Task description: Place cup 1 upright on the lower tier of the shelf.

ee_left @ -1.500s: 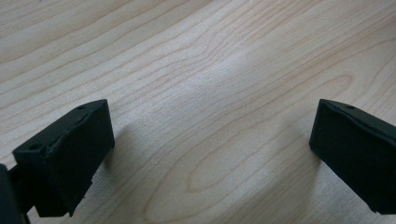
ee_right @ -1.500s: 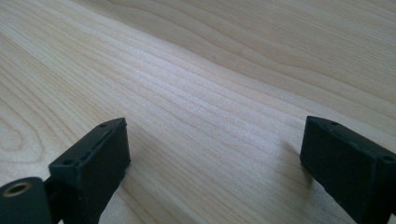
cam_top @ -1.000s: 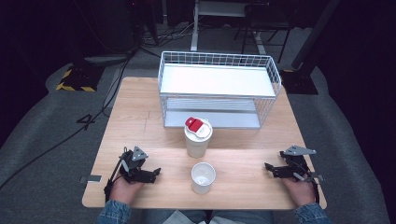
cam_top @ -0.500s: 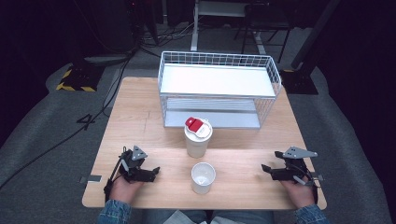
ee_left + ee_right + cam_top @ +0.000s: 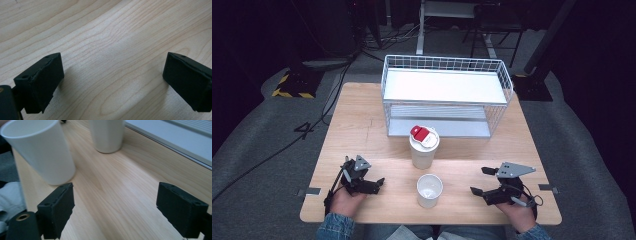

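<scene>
The open white paper cup (image 5: 429,190) stands near the counter's (image 5: 362,125) front edge, just in front of the lidded cup (image 5: 423,147); the left gripper (image 5: 379,182) lies to its left, fingers spread on nothing, having just opened; the right gripper (image 5: 479,181) sits right of it, fingers apart and empty.

Right gripper view: the lidded cup (image 5: 107,135) loses its top to the upper edge

white cup (image 5: 429,190), open, upright, table front
</scene>
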Tool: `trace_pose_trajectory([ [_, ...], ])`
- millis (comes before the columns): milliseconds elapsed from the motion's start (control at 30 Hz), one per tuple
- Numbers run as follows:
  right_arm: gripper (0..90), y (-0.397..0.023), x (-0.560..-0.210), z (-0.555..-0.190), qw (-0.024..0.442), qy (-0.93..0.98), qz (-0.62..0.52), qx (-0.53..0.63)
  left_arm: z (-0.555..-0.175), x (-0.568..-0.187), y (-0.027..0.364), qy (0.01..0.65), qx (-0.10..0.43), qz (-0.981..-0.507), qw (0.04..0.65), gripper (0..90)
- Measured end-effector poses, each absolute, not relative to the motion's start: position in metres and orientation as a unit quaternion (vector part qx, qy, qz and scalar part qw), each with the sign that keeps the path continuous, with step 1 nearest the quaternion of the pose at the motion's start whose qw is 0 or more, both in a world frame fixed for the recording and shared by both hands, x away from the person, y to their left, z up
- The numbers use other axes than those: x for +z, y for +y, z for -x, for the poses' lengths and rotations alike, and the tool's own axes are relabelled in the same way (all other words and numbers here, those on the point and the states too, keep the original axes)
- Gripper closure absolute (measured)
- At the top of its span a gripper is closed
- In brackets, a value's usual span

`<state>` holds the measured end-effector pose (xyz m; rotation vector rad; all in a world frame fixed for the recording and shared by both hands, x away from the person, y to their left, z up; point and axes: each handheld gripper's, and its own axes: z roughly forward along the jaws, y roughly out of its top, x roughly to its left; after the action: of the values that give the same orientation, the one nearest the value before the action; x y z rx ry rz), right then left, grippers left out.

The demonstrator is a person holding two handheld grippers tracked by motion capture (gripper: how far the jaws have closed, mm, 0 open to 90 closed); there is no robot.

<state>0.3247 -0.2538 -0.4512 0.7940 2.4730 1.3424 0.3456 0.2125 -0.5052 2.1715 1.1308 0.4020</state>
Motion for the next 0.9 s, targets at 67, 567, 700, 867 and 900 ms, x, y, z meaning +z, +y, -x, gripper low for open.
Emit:
trace_pose_trajectory([
  [67,15.0,-0.245,-0.449,-0.322,0.100,0.843,-0.258,0.461,-0.346,-0.505,0.213,0.427,0.156,-0.830,0.323,3.9],
  [567,12.8,-0.198,-0.450,-0.312,0.053,0.858,-0.201,0.469,-0.347,-0.505,0.211,0.427,0.158,-0.830,0.323,3.9],
  [700,12.3,-0.185,-0.451,-0.309,0.036,0.862,-0.186,0.469,-0.346,-0.505,0.211,0.429,0.155,-0.828,0.325,3.9],
  [867,11.9,-0.171,-0.455,-0.309,0.029,0.867,-0.173,0.466,-0.346,-0.505,0.211,0.430,0.155,-0.828,0.325,3.9],
  [900,11.9,-0.166,-0.457,-0.310,0.028,0.869,-0.171,0.464,-0.346,-0.505,0.211,0.429,0.155,-0.828,0.325,3.9],
])
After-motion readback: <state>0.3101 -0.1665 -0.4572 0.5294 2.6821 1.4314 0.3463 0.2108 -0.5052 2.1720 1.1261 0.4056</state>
